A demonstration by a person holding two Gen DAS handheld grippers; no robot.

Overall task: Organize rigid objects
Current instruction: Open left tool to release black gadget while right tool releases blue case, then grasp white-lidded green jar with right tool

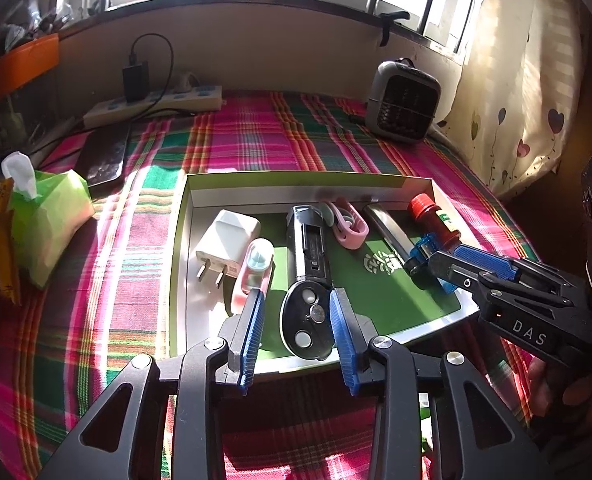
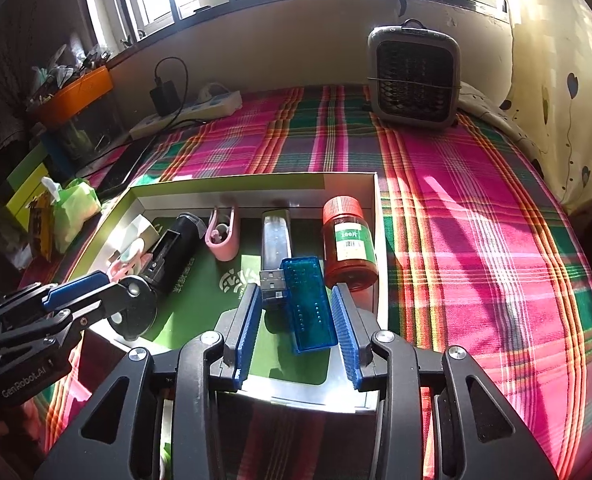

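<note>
A shallow green-lined box [image 1: 182, 240] lies on the plaid cloth. In it are a white charger plug [image 1: 226, 244], a pink case [image 1: 256, 268], a black torch [image 1: 308, 264], a pink clip [image 1: 350, 226], a clear tube [image 1: 388, 230], a red-capped bottle [image 2: 348, 240] and a blue see-through USB stick [image 2: 308, 304]. My left gripper [image 1: 296, 300] is open around the torch's head, with a gap at its left pad. My right gripper [image 2: 296, 294] is open with the USB stick lying between its fingers, untouched on both sides.
A grey fan heater [image 1: 402, 100] stands at the back right, a power strip [image 1: 156, 104] at the back left. A green tissue pack [image 1: 48, 220] and snack packets sit left of the box. A curtain [image 1: 516, 80] hangs on the right.
</note>
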